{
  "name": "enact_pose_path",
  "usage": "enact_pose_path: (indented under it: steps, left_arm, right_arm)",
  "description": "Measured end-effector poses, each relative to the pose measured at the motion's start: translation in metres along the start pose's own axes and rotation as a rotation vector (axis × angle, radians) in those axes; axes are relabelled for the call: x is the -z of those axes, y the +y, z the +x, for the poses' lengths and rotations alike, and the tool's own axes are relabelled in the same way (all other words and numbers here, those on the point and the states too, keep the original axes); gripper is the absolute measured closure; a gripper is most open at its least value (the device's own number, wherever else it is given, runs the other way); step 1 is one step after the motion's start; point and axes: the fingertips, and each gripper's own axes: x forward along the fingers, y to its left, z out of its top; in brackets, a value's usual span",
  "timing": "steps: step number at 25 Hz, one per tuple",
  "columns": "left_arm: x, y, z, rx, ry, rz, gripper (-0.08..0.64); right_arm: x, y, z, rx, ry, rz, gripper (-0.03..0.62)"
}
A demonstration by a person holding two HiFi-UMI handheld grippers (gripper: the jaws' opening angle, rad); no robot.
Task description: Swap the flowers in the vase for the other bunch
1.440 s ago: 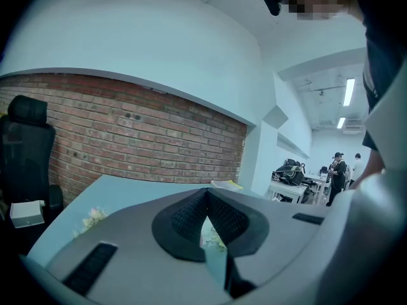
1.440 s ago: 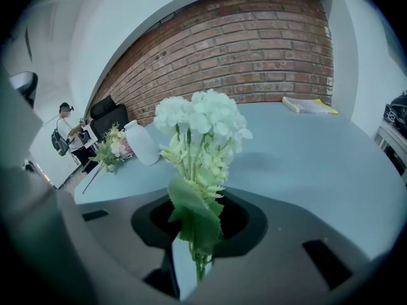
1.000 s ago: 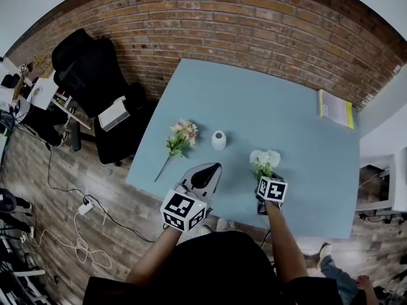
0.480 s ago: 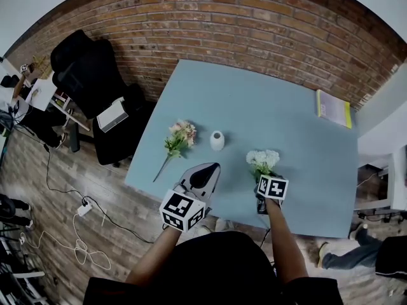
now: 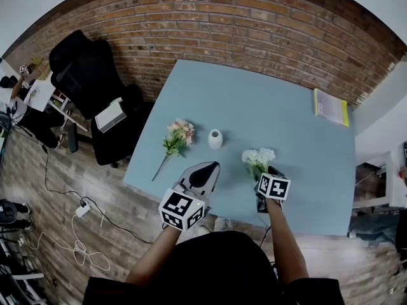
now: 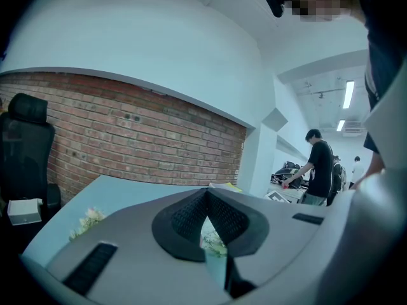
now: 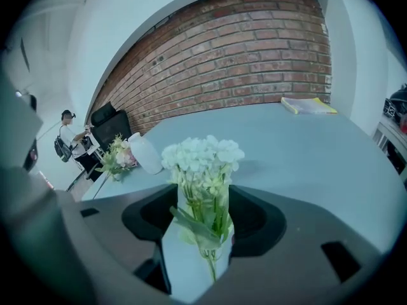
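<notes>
A small white vase point(image 5: 215, 139) stands empty at the middle of the blue table point(image 5: 286, 113). The pink bunch point(image 5: 177, 138) lies flat to its left. Right of the vase lies the white bunch point(image 5: 257, 158), heads pointing away from me. My right gripper point(image 5: 263, 173) hovers over its stems; its jaws have just been opening, and the stems point(image 7: 210, 234) sit loose in the wide gap with neither pad pressing them. My left gripper point(image 5: 210, 166) is shut and empty near the table's front edge, pointing toward the vase. The vase point(image 7: 145, 153) and pink bunch point(image 7: 115, 157) also show in the right gripper view.
A yellow-edged book point(image 5: 331, 107) lies at the table's far right corner. A black office chair point(image 5: 86, 68) and a white box point(image 5: 109, 114) stand left of the table, before a brick wall. Cables lie on the wooden floor point(image 5: 76, 227). People stand in the background.
My right gripper has lifted slightly over the white bunch's stems. The left gripper has stayed where it was.
</notes>
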Motion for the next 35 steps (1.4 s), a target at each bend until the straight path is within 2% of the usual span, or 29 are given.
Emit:
enact_pose_path:
  steps: [11,25,30,35]
  left_arm:
    - [-0.005,-0.004,-0.002,0.001,-0.018,-0.009,0.554]
    - [-0.001,-0.006,-0.006,-0.006,-0.027,-0.024,0.554]
    - [-0.003,-0.005,-0.007,-0.012,-0.034,-0.029,0.554]
    - [-0.006,-0.001,-0.009,-0.023,-0.048,-0.032,0.554]
  right_arm:
    - [-0.051,0.019,-0.038,-0.019,-0.124,-0.036,0.362]
    - [-0.109,0.063,-0.086,-0.050,-0.301,-0.159,0.545]
    - [-0.125,0.078,-0.099,-0.077,-0.350,-0.189,0.578]
    - [-0.138,0.098,-0.112,-0.121,-0.410,-0.235,0.578]
